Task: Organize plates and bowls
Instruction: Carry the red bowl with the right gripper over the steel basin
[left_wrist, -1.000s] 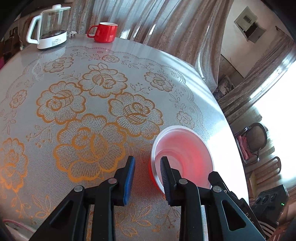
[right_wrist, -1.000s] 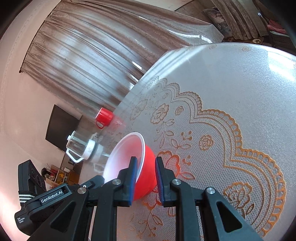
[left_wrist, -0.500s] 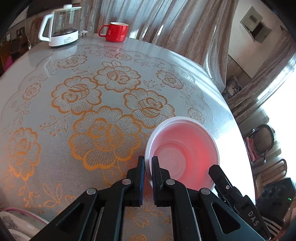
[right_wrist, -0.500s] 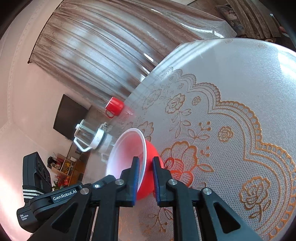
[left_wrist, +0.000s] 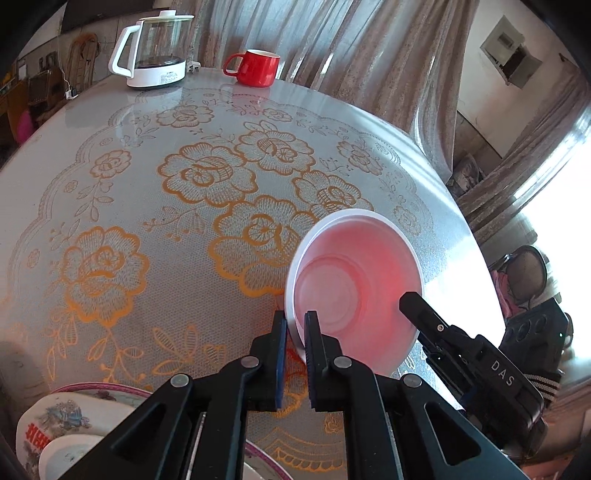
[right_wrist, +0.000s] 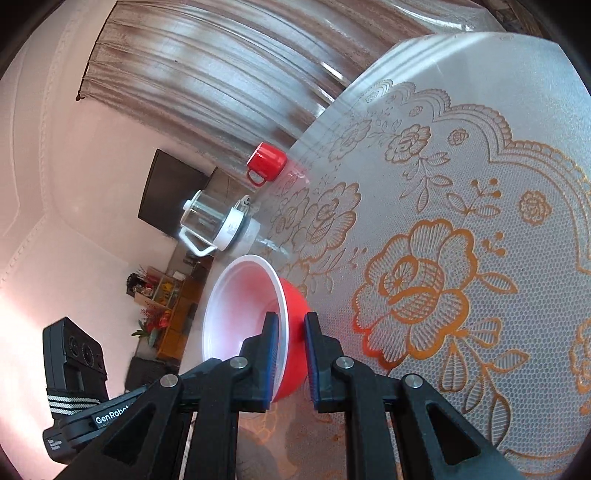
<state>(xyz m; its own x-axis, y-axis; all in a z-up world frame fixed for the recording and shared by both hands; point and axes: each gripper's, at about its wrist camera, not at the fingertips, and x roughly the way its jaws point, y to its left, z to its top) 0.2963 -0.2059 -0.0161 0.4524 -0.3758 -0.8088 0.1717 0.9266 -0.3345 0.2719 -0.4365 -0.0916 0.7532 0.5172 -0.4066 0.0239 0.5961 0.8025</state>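
The red bowl (left_wrist: 354, 291) with its white inside sits in the lower right of the left wrist view, over the flowered tablecloth (left_wrist: 155, 206). The left gripper (left_wrist: 295, 332) is clamped on the bowl's near rim, one pad outside the wall and one inside. From the right side of that frame the right gripper (left_wrist: 410, 301) reaches in to the opposite rim. In the right wrist view the bowl (right_wrist: 258, 314) appears tilted at lower centre, and the right gripper (right_wrist: 290, 332) pinches its wall, left pad inside, right pad against the red outside. At the lower left of the left wrist view lie patterned plates (left_wrist: 62, 421). A red mug (left_wrist: 256, 66) and a glass kettle (left_wrist: 155, 55) stand at the table's far edge, top of frame.
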